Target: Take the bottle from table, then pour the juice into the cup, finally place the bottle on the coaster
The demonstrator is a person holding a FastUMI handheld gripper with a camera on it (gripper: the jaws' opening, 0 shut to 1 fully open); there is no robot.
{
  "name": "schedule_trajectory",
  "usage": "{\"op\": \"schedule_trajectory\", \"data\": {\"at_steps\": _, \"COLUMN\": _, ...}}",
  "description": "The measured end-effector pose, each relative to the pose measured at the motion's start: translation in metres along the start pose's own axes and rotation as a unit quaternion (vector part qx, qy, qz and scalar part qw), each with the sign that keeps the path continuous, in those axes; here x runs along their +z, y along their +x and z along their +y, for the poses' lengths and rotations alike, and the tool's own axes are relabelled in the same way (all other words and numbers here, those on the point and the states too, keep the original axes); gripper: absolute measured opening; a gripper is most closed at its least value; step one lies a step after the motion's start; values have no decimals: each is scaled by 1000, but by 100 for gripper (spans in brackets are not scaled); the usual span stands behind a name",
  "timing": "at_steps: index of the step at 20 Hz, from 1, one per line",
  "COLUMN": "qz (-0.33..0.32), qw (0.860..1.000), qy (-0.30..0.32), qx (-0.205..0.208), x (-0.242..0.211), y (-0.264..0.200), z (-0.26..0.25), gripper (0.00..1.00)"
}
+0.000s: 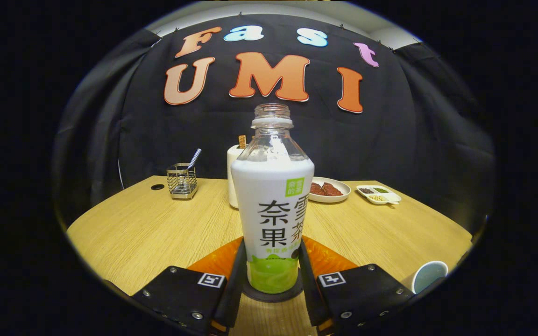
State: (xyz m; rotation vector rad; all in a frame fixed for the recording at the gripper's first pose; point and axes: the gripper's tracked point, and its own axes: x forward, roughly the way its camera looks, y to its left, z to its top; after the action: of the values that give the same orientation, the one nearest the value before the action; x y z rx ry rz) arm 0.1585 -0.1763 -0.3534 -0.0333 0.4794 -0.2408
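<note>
Gripper (271,275) is sitting with both fingers snug against the lower sides of the bottle (272,200), so I'm reading it as clamped on the bottle down near its base. That bottle is standing upright between the fingers with its cap off, and its base is resting on a dark round coaster (271,295), with an orange mat (329,259) peeking out behind the fingers on both sides. Cup (429,276) is sitting off at about 4 o'clock from the bottle, well apart, right by the table (133,233) edge. Here's what I'm worrying about: the hold is low and the bottle is tall, so any quick swing is going to make the top wobble or the whole thing pivot between the pads — and with no cap, juice is going everywhere. The label looks slick too, so it could be sliding down if the squeeze is light. I can't tell how full it is behind the white wrap, which makes judging the tilt tricky. Pouring toward a cup that close to the table edge is also asking for a knock-over. Behind it at 12 o'clock a white container (233,175) is standing near, with a plate of food (329,190) at 1 o'clock and a wire holder (181,181) at 10 o'clock — clutter to be clipping on a wide arc.
</note>
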Motion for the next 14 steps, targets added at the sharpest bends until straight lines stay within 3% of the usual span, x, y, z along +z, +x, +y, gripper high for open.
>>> {"op": "schedule_trajectory", "data": {"at_steps": 7, "qz": 5, "qw": 1000, "qy": 18, "qx": -1, "x": -3, "y": -1, "z": -1, "gripper": 66}}
{"op": "schedule_trajectory", "data": {"at_steps": 10, "qz": -3, "qw": 1000, "qy": 23, "qx": -1, "x": 3, "y": -9, "z": -3, "gripper": 86}}
{"op": "schedule_trajectory", "data": {"at_steps": 14, "qz": -16, "qw": 999, "qy": 35, "qx": -7, "x": 16, "y": -34, "z": -9, "gripper": 92}}
